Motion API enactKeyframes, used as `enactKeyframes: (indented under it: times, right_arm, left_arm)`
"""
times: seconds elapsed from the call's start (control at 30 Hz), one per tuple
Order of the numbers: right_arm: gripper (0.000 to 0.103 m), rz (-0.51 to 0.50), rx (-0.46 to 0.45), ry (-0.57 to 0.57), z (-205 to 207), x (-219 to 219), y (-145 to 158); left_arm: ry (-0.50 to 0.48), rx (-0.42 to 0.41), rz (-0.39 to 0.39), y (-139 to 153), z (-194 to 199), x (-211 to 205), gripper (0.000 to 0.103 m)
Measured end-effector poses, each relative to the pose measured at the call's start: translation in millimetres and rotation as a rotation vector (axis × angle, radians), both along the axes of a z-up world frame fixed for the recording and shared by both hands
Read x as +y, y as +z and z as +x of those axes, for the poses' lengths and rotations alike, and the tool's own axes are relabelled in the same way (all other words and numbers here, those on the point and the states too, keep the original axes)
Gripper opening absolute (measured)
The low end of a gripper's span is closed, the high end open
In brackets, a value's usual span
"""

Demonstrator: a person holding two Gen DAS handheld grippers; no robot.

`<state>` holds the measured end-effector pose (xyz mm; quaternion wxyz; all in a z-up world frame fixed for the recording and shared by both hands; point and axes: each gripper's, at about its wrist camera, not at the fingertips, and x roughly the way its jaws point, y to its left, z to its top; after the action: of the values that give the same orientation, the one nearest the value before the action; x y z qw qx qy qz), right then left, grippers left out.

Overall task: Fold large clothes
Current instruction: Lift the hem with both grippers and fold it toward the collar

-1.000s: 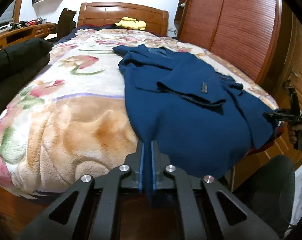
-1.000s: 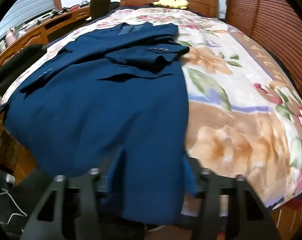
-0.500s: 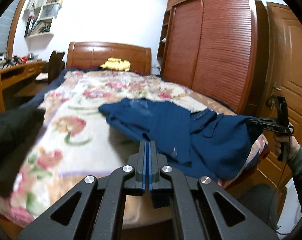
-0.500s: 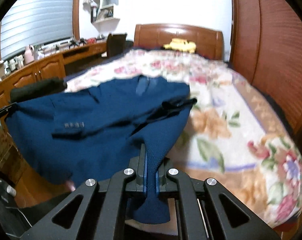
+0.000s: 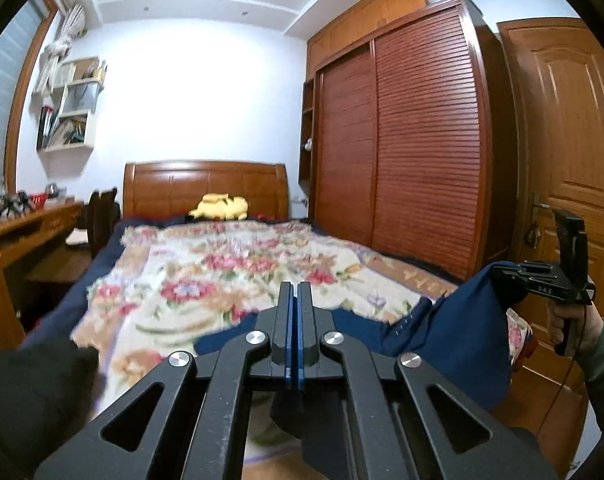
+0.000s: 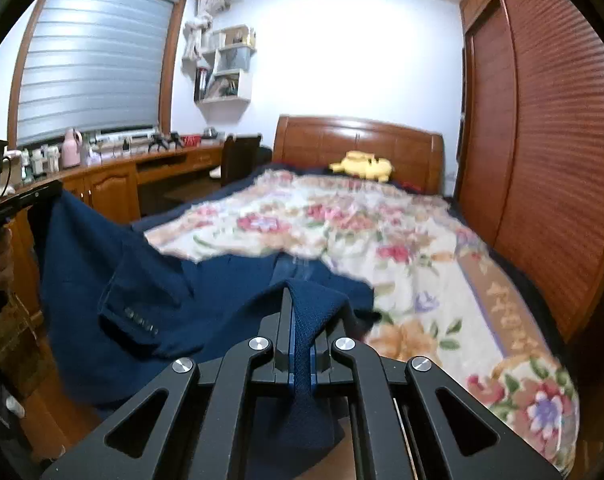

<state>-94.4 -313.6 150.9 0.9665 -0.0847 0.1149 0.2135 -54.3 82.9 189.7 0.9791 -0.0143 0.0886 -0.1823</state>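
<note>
A navy blue suit jacket (image 6: 150,304) hangs between my two grippers above the foot of the bed; it also shows in the left wrist view (image 5: 458,332). My left gripper (image 5: 295,300) is shut on one bottom corner of the jacket. My right gripper (image 6: 300,320) is shut on the other corner, with cloth bunched between its fingers. In the left wrist view the right gripper (image 5: 502,270) appears at far right, hand-held. In the right wrist view the left gripper (image 6: 50,192) appears at far left. The jacket's upper part still rests on the floral blanket (image 6: 382,232).
The bed has a wooden headboard (image 5: 206,188) with a yellow plush toy (image 5: 220,206) by it. A louvered wardrobe (image 5: 414,152) and a door (image 5: 570,152) stand on the right. A wooden desk (image 6: 114,176) and a chair (image 6: 238,160) are on the left. Dark clothing (image 5: 30,396) lies at lower left.
Both grippers have risen and tilted up, lifting the jacket's bottom hem off the bed. The jacket now hangs stretched between them.
</note>
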Motion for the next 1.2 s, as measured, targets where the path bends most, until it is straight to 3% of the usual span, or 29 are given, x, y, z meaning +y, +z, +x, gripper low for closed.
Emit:
enactKeyframes:
  times: [0.23,0.47,0.93,1.2]
  right_arm:
    - [0.004,0.008,-0.084,-0.013,-43.0,-12.9,23.6]
    - [0.004,0.03,-0.119,-0.045,-42.4,-23.1,25.3]
    - [0.004,-0.049,0.109,-0.148,177.5,54.9,-28.2]
    - [0.004,-0.074,0.202,-0.252,279.9,83.3,-48.2]
  left_arm:
    - [0.005,-0.074,0.01,43.9,-1.6,-2.1,0.002]
    - [0.079,-0.068,-0.005,46.2,32.5,17.8,0.002]
    - [0.316,0.237,0.082,-65.9,241.9,40.6,0.002]
    - [0.348,0.32,0.098,-107.9,305.7,28.0,0.002]
